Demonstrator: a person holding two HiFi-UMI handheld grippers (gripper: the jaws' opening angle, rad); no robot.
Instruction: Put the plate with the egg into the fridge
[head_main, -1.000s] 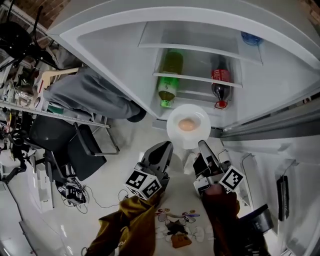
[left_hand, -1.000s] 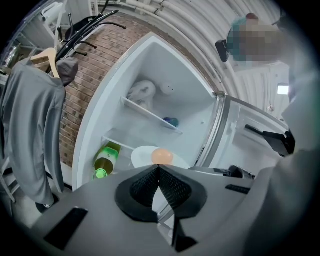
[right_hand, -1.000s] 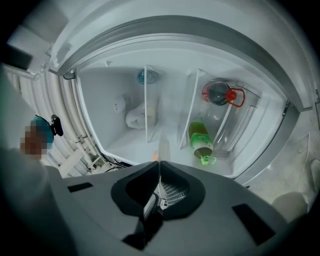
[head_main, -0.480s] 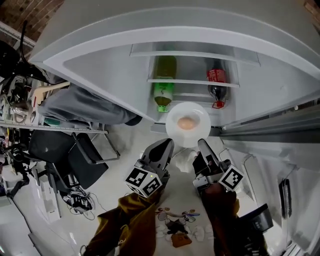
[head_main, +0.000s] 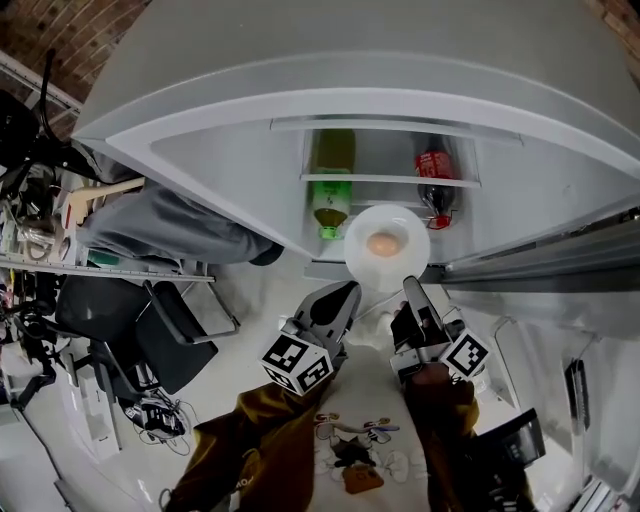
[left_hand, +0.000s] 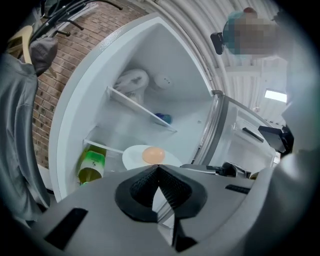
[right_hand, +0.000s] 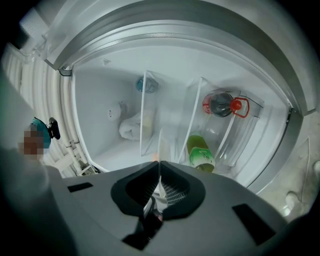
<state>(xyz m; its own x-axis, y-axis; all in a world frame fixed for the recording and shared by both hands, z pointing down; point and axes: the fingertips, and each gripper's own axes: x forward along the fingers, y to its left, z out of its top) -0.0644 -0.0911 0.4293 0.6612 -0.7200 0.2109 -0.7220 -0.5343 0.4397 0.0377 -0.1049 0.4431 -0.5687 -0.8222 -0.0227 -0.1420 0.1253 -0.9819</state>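
Plate (head_main: 402, 268) with egg (head_main: 384, 243), clenched in right tongs (head_main: 408, 283), faces open fridge (head_main: 520, 195); left tongs (head_main: 349, 291) clenched empty.

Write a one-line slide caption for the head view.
Right gripper holds the plate with an egg before the open fridge; left gripper shut, empty.

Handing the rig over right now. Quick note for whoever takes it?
Right gripper: shut on the rim of the plate, with the egg on it.
Left gripper: shut, nothing between its jaws, tips close to the plate's rim; contact unclear.
Plate is held in front of the open fridge, near the shelf with the green bottle and red-labelled bottle.
Done: fridge open, plate in hand.
Left: set the plate on a shelf, release, withdraw.
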